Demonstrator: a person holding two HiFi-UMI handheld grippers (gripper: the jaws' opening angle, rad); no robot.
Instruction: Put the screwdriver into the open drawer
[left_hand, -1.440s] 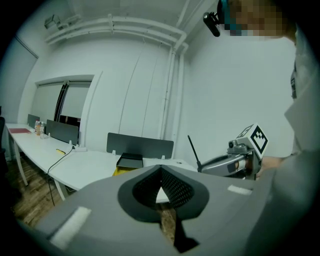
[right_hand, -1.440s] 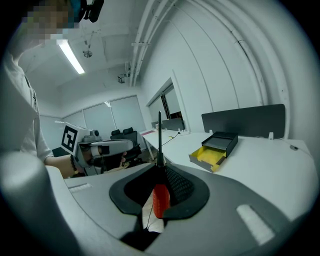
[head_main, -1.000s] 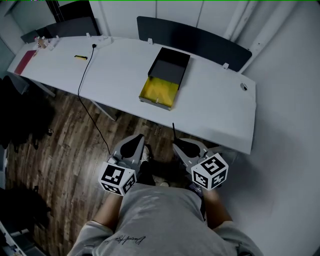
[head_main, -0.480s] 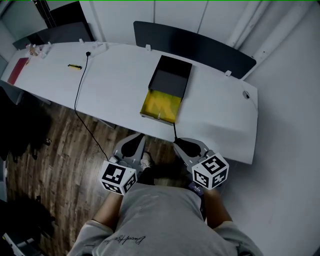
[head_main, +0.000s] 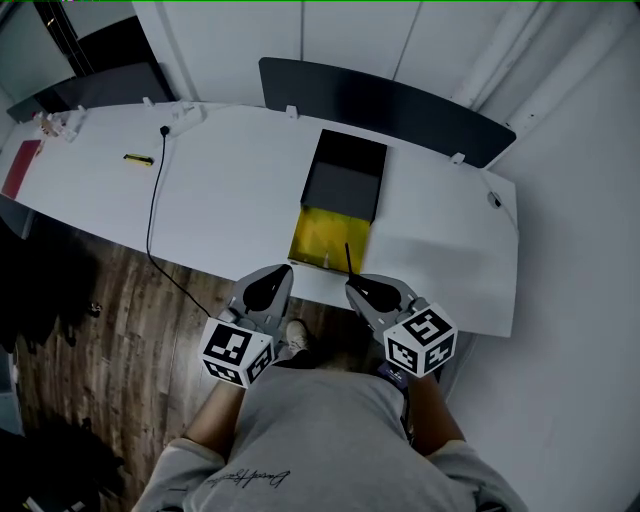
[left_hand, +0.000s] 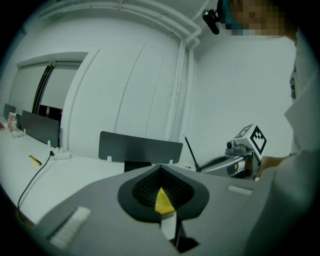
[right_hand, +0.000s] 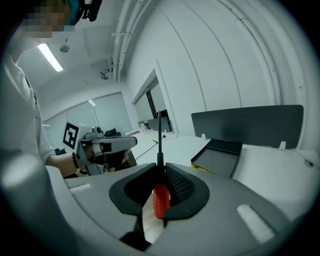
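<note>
White table (head_main: 230, 190) along a pale wall, dark wood floor (head_main: 90, 330) below. On the table's left part lie a small yellow item (head_main: 138, 159) and a black cable (head_main: 152, 215) that trails over the near edge. Left gripper (head_main: 275, 275) is held before the table edge, its jaw tips drawn together with nothing between them. Mid-table, the yellow-lined drawer (head_main: 330, 240) stands open from a dark box (head_main: 345, 175). Right gripper (head_main: 357, 287) is clamped on the screwdriver (head_main: 349, 262) by its red handle, black shaft pointing at the drawer front and not inside it.
</note>
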